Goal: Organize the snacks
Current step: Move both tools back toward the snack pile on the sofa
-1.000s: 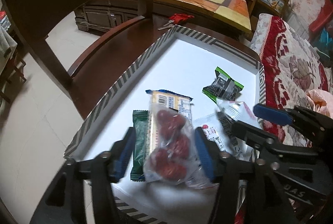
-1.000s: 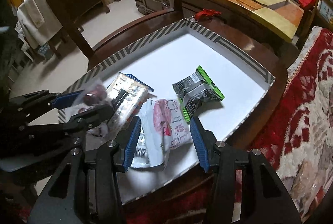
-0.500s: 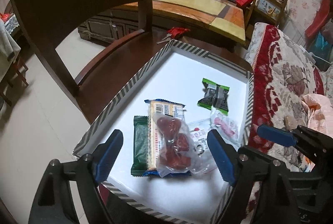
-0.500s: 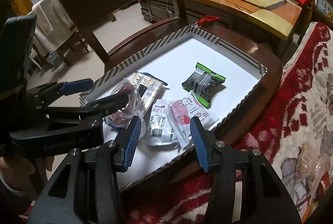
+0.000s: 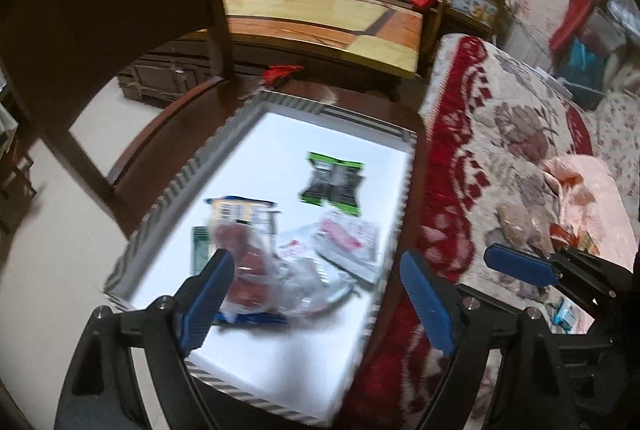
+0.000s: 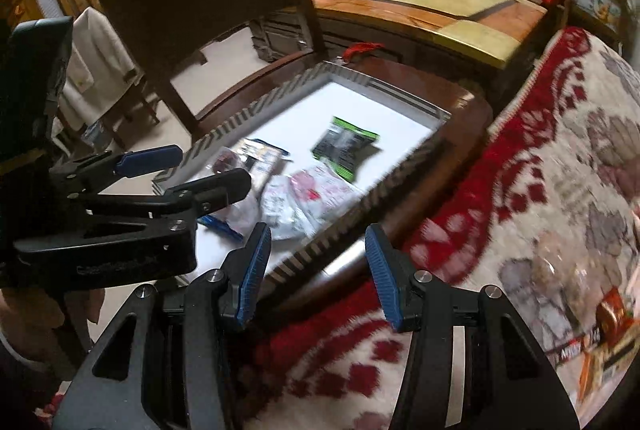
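Left gripper (image 5: 316, 294): jaws spread wide, holding nothing.
Right gripper (image 6: 316, 270): jaws apart, holding nothing, lower centre.
Snack packets (image 5: 280, 250): clustered in white tray (image 5: 280, 362), frame centre.
Green packet (image 5: 334, 182): apart, further up.

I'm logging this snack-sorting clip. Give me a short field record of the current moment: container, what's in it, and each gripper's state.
container: white tray with striped rim, on a dark wooden table
green-black packet: lies apart, toward the far end
clear bag of red snacks: on the near pile, over the yellow-blue packet
pink-white packets: beside the bag, overlapping
left gripper: open, holds nothing
right gripper: open, over the tray's edge
other snacks: on the floral cover, blurred
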